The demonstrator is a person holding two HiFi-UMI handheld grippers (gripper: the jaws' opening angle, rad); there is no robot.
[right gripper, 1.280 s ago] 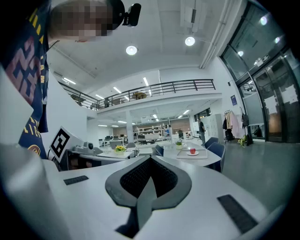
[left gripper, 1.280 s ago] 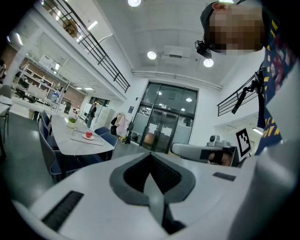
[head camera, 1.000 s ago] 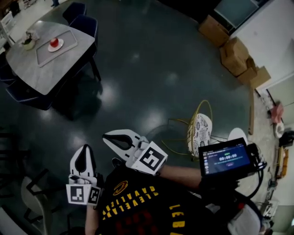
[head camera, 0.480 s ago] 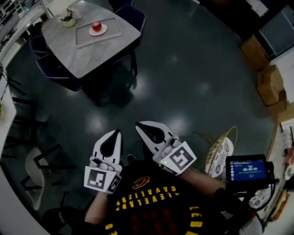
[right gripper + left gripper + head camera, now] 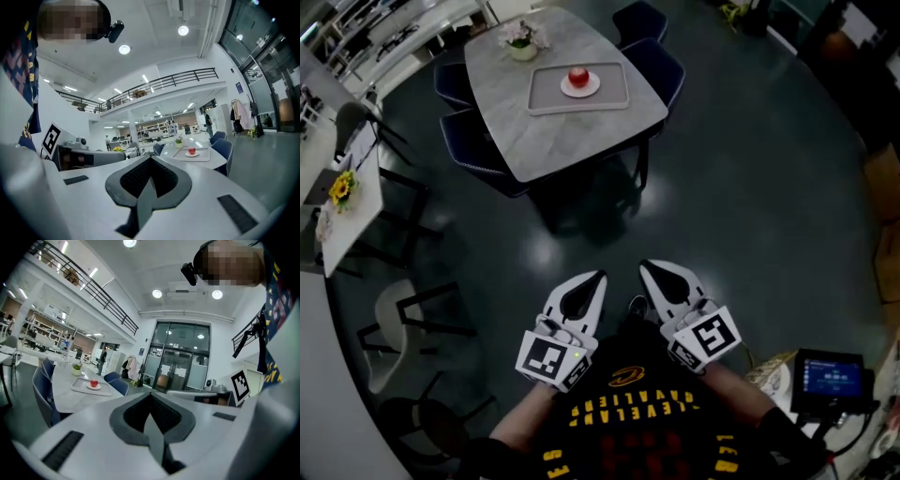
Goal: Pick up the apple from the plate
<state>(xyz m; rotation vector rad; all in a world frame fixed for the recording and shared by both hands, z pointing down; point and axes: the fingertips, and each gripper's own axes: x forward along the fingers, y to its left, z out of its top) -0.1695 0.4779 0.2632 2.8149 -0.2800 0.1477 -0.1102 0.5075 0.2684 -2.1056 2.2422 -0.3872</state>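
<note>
Apple [image 5: 578, 77], red and round, lies well apart from the white plastic left tongs [image 5: 598, 276] and right tongs [image 5: 647, 266], both clenched on nothing near the person's dark shirt [image 5: 628, 427]. It is straight ahead across the glossy dark floor [image 5: 750, 187], the left tongs slightly more in line, I judge. It sits on a small white plate [image 5: 592, 87] in a grey rectangular tray [image 5: 546, 96] on the pale stone-like worktop [image 5: 534, 141].

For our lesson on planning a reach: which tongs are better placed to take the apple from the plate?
Left, narrowly. In the head view the left tongs lie almost in line with the apple; the right tongs sit further aside. Both are shut and far from the table.
</note>
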